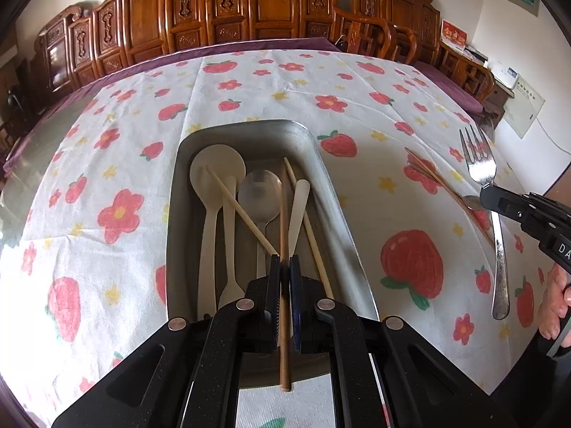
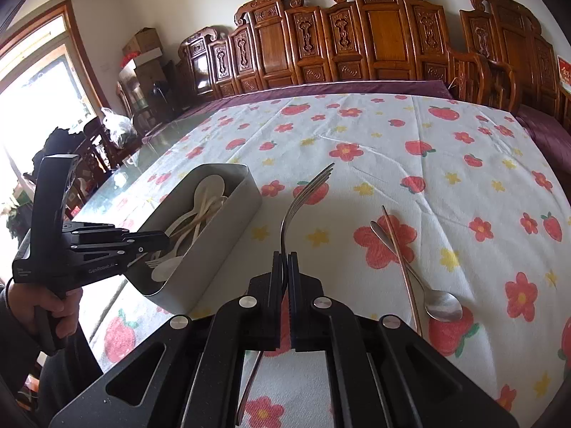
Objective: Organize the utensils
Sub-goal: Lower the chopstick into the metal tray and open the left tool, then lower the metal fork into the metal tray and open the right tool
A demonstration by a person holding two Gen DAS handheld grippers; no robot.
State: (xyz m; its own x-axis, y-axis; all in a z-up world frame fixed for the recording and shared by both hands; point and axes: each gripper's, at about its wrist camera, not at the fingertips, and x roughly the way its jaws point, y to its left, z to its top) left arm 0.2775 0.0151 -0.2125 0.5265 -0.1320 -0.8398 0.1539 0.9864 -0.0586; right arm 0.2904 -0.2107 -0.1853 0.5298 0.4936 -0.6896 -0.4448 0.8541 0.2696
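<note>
My left gripper [image 1: 284, 262] is shut on a brown chopstick [image 1: 283, 210], which points down into the metal tray [image 1: 333, 196]. In the tray lie white plastic spoons [image 1: 217, 173], a metal spoon [image 1: 259, 189], a white knife [image 1: 299, 207] and two pale chopsticks [image 1: 242, 210]. My right gripper [image 2: 284, 262] is shut on the neck of a steel fork [image 2: 303, 196], tines forward, to the right of the tray [image 2: 214, 249]. The left gripper [image 2: 164, 240] shows over the tray's near end. The right gripper [image 1: 489, 196] and its fork [image 1: 478, 164] appear at the far right.
On the strawberry-print cloth [image 2: 392, 142], right of the fork, lie a metal spoon [image 2: 442, 305] and a brown chopstick [image 2: 399, 249], crossing each other. Carved wooden chairs [image 2: 378, 35] line the table's far side. A hand [image 2: 53, 306] holds the left gripper's handle.
</note>
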